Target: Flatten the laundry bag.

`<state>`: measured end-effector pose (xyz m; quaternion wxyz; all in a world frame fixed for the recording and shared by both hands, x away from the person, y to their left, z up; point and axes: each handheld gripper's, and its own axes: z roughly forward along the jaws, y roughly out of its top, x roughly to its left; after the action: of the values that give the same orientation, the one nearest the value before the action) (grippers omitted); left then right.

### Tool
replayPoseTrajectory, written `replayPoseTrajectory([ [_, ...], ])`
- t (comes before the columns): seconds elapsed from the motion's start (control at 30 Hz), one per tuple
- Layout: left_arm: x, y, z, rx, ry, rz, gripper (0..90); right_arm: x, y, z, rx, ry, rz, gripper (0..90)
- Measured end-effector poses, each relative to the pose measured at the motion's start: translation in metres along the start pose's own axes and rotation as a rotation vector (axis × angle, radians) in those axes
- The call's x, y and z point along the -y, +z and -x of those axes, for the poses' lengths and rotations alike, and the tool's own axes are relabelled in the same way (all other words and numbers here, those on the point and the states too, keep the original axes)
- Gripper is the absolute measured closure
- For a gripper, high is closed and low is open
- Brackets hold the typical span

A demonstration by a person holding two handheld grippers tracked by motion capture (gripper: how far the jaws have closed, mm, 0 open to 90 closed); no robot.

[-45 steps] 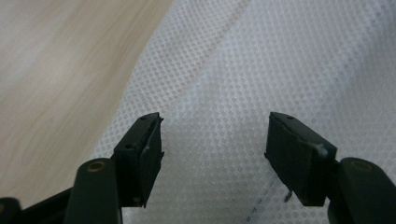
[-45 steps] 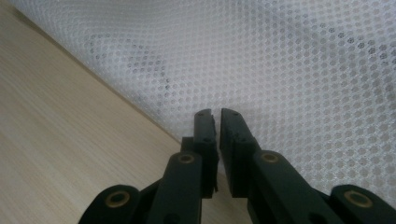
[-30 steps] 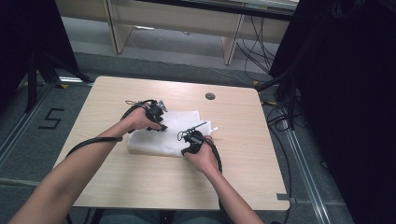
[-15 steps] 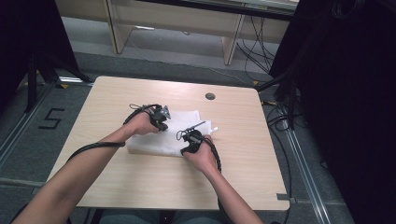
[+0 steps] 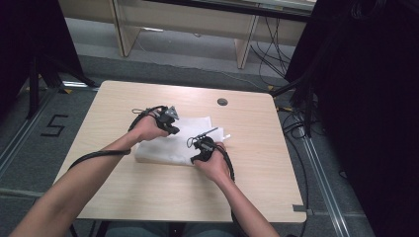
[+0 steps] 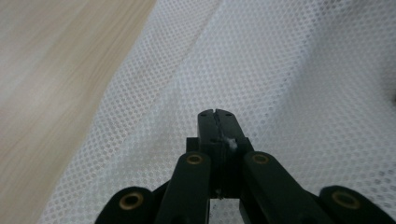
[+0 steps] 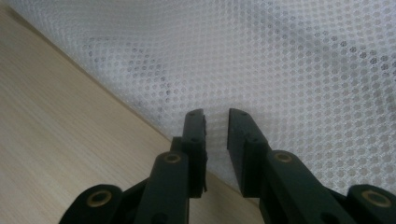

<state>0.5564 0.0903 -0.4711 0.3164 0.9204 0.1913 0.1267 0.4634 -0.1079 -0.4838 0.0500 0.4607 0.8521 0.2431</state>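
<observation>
On the grey floor left of the table, the high view shows a black "5" [image 5: 54, 126] marked beside a rail; it is the one bit of writing that can be read. The wooden table [image 5: 123, 192] carries a white mesh cloth [image 5: 170, 148] lying flat near its middle, a little toward the far side.

The person's left hand [image 5: 147, 129] holds the left gripper [image 5: 170, 122] at the cloth's far left corner, a grey three-cornered plate on top of it and a black cable looping away down the forearm. In the left gripper view the jaws are pressed together with no gap, and a small wisp of white sits at their seam; it may be a pinch of the mesh cloth [image 6: 299, 84], but the view is too close to be sure. Bare wood [image 6: 51, 79] runs along the left of that view.

Further right, the right hand [image 5: 213, 165] holds the right gripper [image 5: 202, 148] at the cloth's near edge. In the right gripper view its jaws stand a narrow gap apart, gripping nothing, tips just over the mesh cloth [image 7: 289, 60] edge where it meets the table [image 7: 60, 140].

A round dark grommet [image 5: 222, 101] sits in the tabletop beyond the cloth
</observation>
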Motion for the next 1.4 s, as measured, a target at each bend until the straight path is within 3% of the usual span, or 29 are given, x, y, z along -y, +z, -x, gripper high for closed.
replayPoseTrajectory([
  [0.07,-0.003,-0.005,-0.002,-0.048,0.0,0.021,90.0,-0.001,-0.002,0.0,-0.007,0.012,0.011,73.9],
  [0.1,-0.003,-0.005,-0.002,-0.048,0.0,0.021,90.0,-0.001,-0.002,0.0,-0.007,0.012,0.011,73.9],
  [0.13,-0.004,-0.003,-0.009,-0.111,-0.062,0.066,88.6,0.0,-0.004,0.002,-0.003,0.022,0.019,72.9],
  [0.2,-0.003,0.0,-0.019,-0.141,-0.135,0.064,68.0,0.002,-0.005,0.001,-0.008,0.029,0.018,72.5],
  [0.27,0.0,0.004,-0.025,-0.16,-0.15,0.037,62.5,0.004,-0.003,0.002,-0.008,0.015,0.016,72.1],
  [0.4,0.003,0.009,-0.032,-0.165,-0.175,-0.013,48.7,0.004,-0.002,0.003,0.004,0.012,0.014,72.2],
  [0.43,0.006,0.012,-0.035,-0.154,-0.197,-0.027,46.1,0.004,-0.002,0.004,-0.003,0.013,0.015,72.2],
  [0.57,0.011,0.018,-0.036,-0.112,-0.165,-0.068,39.6,0.004,-0.002,0.004,-0.01,0.019,0.01,72.2],
  [0.7,0.014,0.023,-0.034,-0.097,-0.155,-0.096,43.8,0.005,0.0,0.003,-0.007,0.034,0.01,72.2],
  [0.77,0.015,0.023,-0.034,-0.089,-0.177,-0.092,45.5,0.005,0.0,0.004,-0.003,0.027,0.012,72.2],
  [0.87,0.014,0.022,-0.033,-0.081,-0.179,-0.099,54.5,0.005,0.001,0.004,-0.005,0.02,0.014,72.1],
  [0.93,0.014,0.022,-0.03,-0.083,-0.16,-0.103,63.9,0.005,0.001,0.004,-0.007,0.027,0.013,72.0],
  [1.0,0.013,0.022,-0.028,-0.082,-0.156,-0.111,66.4,0.005,0.002,0.004,-0.004,0.027,0.014,72.1],
  [1.07,0.01,0.023,-0.023,-0.084,-0.14,-0.117,77.2,0.005,0.001,0.004,-0.021,0.033,0.012,72.1],
  [1.1,0.009,0.023,-0.021,-0.094,-0.135,-0.128,77.2,0.005,0.001,0.004,-0.011,0.027,0.014,72.0],
  [1.13,0.005,0.023,-0.017,-0.109,-0.091,-0.163,83.8,0.005,0.001,0.004,-0.007,0.029,0.011,71.9],
  [1.2,0.003,0.023,-0.014,-0.125,-0.076,-0.171,88.5,0.004,0.001,0.003,-0.002,0.025,0.009,71.7],
  [1.3,0.001,0.02,-0.014,-0.127,-0.082,-0.161,89.8,0.004,0.001,0.003,-0.006,0.022,0.01,71.3],
  [1.33,0.001,0.019,-0.014,-0.126,-0.121,-0.117,89.8,0.004,0.001,0.003,-0.006,0.022,0.009,71.0],
  [1.4,-0.001,0.012,-0.017,-0.121,-0.136,-0.08,89.9,0.003,0.001,0.003,-0.004,0.016,0.016,70.5],
])
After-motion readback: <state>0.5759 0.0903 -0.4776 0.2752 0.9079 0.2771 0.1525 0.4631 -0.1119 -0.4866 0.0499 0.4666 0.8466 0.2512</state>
